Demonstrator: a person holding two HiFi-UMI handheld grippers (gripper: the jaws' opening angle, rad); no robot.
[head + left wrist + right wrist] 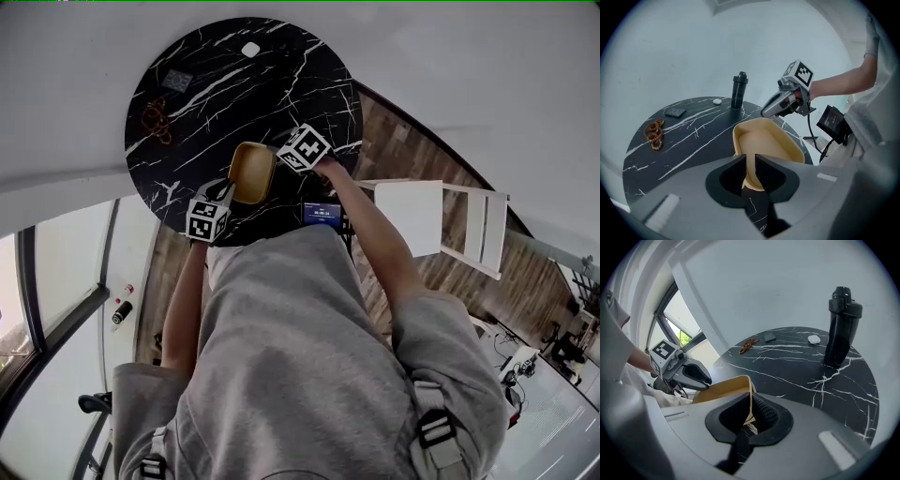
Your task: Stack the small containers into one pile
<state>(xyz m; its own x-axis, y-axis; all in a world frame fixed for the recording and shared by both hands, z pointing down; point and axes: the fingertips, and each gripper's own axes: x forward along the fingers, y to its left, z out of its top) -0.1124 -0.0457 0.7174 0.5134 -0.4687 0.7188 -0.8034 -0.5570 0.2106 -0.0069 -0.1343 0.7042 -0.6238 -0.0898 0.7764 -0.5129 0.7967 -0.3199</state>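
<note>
Head view: the tan container (pixel 251 173) sits on the counter's (pixel 216 84) near edge. Left gripper view: the left tongs (pixel 750 163) stand spread, straddling its near rim. Right gripper view: the right tongs (pixel 750 409) pinch its thin rim. It looks light and stiff, best gripped by the wall.

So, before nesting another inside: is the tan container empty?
Empty: the left gripper view looks into the tan container and shows only its bare floor and walls.

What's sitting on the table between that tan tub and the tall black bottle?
Nothing. Between the tan tub and the black bottle there is only bare marble table, as the right gripper view shows plainly.
</note>
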